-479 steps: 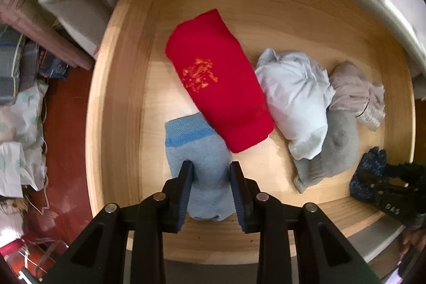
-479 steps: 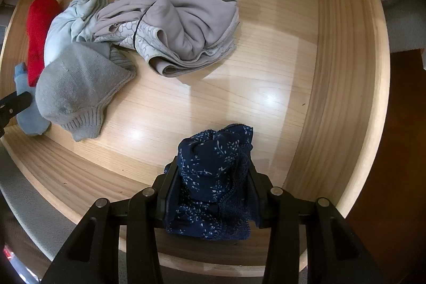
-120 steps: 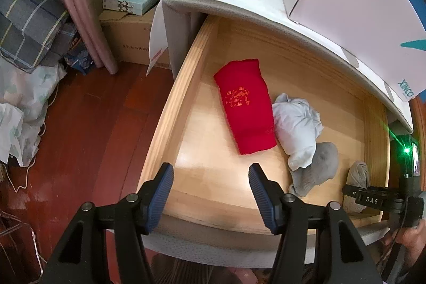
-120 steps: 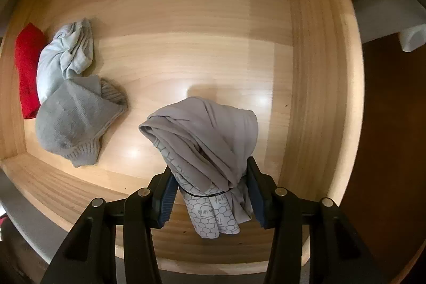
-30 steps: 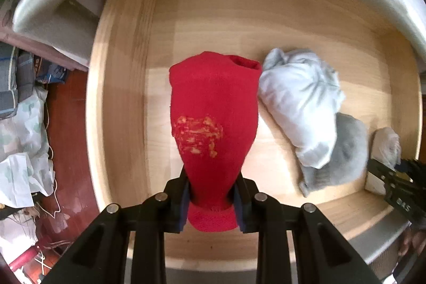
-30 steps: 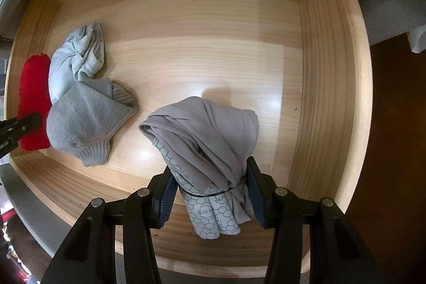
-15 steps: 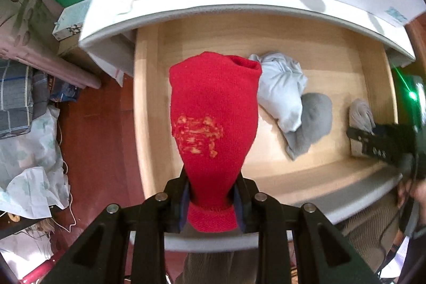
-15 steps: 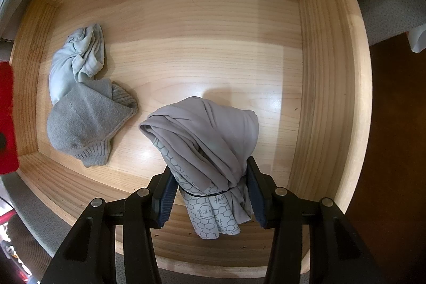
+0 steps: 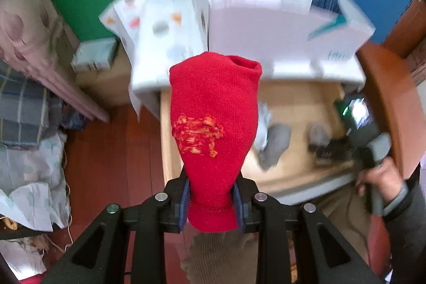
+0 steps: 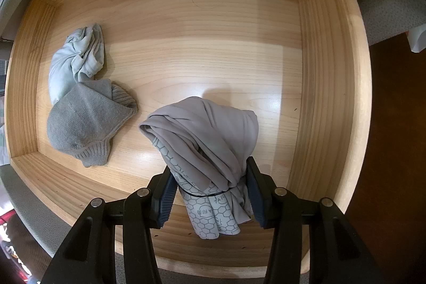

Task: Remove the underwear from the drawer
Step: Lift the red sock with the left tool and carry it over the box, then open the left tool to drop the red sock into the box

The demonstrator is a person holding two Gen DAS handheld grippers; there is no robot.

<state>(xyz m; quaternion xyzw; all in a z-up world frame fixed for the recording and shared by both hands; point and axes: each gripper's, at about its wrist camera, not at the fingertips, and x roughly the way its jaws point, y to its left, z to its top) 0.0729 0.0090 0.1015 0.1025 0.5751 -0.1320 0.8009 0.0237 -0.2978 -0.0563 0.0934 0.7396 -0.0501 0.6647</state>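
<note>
The left gripper (image 9: 211, 200) is clamped on a red knitted garment (image 9: 214, 121) with an orange emblem; the blue-padded fingers (image 9: 184, 200) pinch its narrow lower end from both sides, and the cloth stands out from them toward twelve o'clock, widening to an open hem at the top. It hangs clear of the wooden drawer (image 9: 298, 100), which lies below and behind it, from the centre toward three o'clock in the left wrist view. That view is blurred, so the small pale and grey heaps in the drawer show only as smudges.

The right gripper (image 10: 211, 194) is inside the drawer (image 10: 330, 65) and closed on a taupe bundle of underwear (image 10: 210, 135), part plain, part printed with a hexagon pattern, tied by a thin dark band. The fingers (image 10: 166, 196) press on its lower part from nine and three o'clock, and the folded bulk rises from between them toward twelve o'clock. Whether the bundle touches the drawer floor cannot be told.

At about nine o'clock from that bundle, apart from it, a grey knitted piece (image 10: 85, 119) lies on the drawer floor, overlapping a crumpled pale blue-grey piece (image 10: 76, 57) at ten o'clock. A person's hand (image 9: 378, 177) at four o'clock in the left wrist view holds the right gripper's handle.
</note>
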